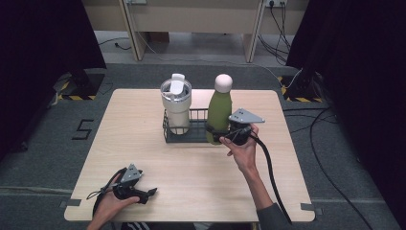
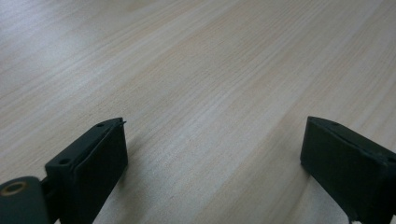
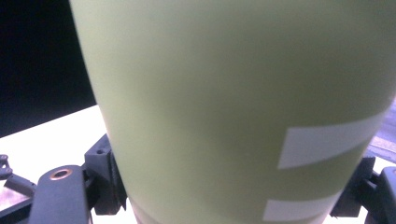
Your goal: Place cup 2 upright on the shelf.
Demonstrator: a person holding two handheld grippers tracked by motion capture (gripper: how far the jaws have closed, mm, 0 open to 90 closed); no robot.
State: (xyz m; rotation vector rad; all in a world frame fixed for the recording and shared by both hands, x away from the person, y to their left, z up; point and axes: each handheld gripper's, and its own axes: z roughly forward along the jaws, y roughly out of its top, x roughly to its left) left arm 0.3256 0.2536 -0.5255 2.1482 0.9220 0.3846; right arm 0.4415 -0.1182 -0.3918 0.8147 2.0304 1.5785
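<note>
1. Clearly, the right gripper [image 1: 221,134] clamps the green bottle [image 1: 219,111] low on its body, upright at the right end of the black wire rack [image 1: 191,132].
2. Whether the bottle's base touches the rack is probably hidden.
3. Beside it, the white tumbler [image 1: 176,103] stands in the rack.
4. The left gripper [image 1: 147,194] rests near the table [image 1: 201,172] front edge, jaws wide and empty.

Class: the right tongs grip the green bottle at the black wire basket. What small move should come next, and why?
Probably lift straight up a little more: the right tongs are clamped low on the tall green bottle with a cream cap, whose base seems level with the black wire basket rim, close to the white lidded tumbler.
</note>
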